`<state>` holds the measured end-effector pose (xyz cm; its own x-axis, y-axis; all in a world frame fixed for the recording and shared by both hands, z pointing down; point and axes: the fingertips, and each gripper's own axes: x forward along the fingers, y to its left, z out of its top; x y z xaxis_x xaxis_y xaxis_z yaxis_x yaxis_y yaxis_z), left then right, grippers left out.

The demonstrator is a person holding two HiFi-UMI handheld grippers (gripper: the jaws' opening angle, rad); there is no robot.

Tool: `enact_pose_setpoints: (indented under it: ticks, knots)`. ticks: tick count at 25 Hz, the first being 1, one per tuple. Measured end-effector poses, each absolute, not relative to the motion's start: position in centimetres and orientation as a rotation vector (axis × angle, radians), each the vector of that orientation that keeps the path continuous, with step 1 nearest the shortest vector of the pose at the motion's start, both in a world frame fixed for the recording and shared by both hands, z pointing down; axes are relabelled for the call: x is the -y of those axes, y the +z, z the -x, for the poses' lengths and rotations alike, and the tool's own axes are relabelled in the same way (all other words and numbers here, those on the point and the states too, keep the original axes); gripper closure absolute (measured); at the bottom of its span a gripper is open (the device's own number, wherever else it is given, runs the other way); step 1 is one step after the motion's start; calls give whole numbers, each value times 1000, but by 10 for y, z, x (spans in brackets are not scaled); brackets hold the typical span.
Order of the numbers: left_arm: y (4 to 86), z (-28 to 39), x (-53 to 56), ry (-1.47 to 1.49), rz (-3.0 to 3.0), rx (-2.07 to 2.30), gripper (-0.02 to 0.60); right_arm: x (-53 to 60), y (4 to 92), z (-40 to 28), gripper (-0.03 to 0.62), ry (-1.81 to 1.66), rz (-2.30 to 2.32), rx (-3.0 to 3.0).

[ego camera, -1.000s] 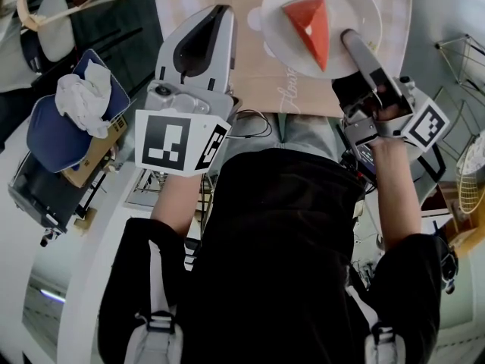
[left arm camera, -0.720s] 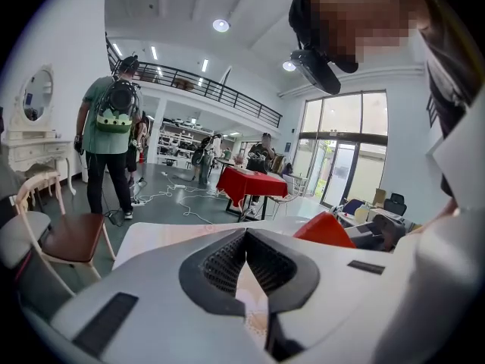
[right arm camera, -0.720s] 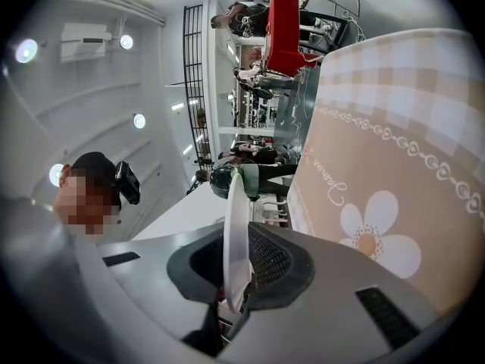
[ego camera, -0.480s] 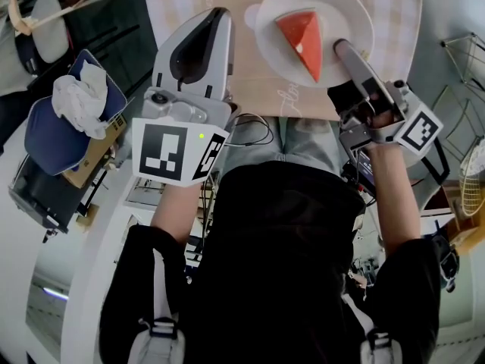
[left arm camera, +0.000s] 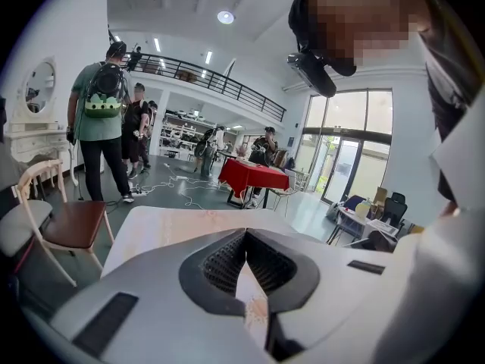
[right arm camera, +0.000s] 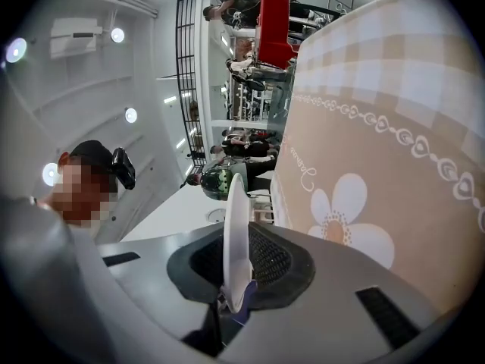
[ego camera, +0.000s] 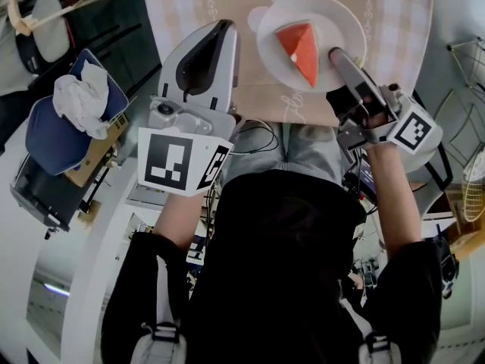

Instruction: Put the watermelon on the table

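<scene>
A red wedge of watermelon (ego camera: pixel 299 48) lies on a white plate (ego camera: pixel 274 59) above the beige checked tablecloth of the table (ego camera: pixel 394 14). My right gripper (ego camera: pixel 336 54) is shut on the plate's near rim. In the right gripper view the plate (right arm camera: pixel 236 233) shows edge-on between the right gripper's (right arm camera: pixel 239 237) pads, with the flowered tablecloth (right arm camera: pixel 379 165) beside it; the watermelon is hidden there. To the left of the plate my left gripper (ego camera: pixel 222 27) hangs over the table edge, shut and holding nothing. Its view shows the left gripper (left arm camera: pixel 244 235) with tips meeting over the pale tabletop (left arm camera: pixel 174 230).
A blue cushion with a crumpled white cloth (ego camera: pixel 76 101) sits at the left, beside a wooden chair (ego camera: pixel 45 10). Wire racks (ego camera: pixel 466 59) stand at the right. Across the room are a chair (left arm camera: pixel 57 226), standing people (left arm camera: pixel 98 120) and a red-covered table (left arm camera: pixel 254 177).
The plate with the watermelon has sunk toward the tablecloth along with my right gripper. My left gripper has also dropped a little, staying shut.
</scene>
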<state>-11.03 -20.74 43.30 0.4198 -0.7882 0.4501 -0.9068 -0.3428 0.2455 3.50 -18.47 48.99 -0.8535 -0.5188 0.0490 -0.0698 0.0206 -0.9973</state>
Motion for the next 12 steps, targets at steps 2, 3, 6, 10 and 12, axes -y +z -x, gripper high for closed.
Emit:
enact_pose_setpoints:
  ticks: [2, 3, 6, 10, 12]
  knots:
    - [435, 110, 208, 354, -2221, 1435, 569, 184, 495, -34, 556, -1905, 604, -1975]
    - [437, 110, 208, 357, -2220, 1431, 571, 183, 497, -33, 556, -1908, 604, -1975]
    - [443, 110, 209, 359, -2216, 1422, 570, 180, 508, -29, 556, -1927, 604, -1974]
    - [453, 110, 211, 364, -2204, 1409, 569, 178, 524, -22, 557, -1939, 617, -2001]
    - [457, 109, 211, 369, -2199, 1403, 569, 177, 532, -19, 557, -1946, 627, -2014]
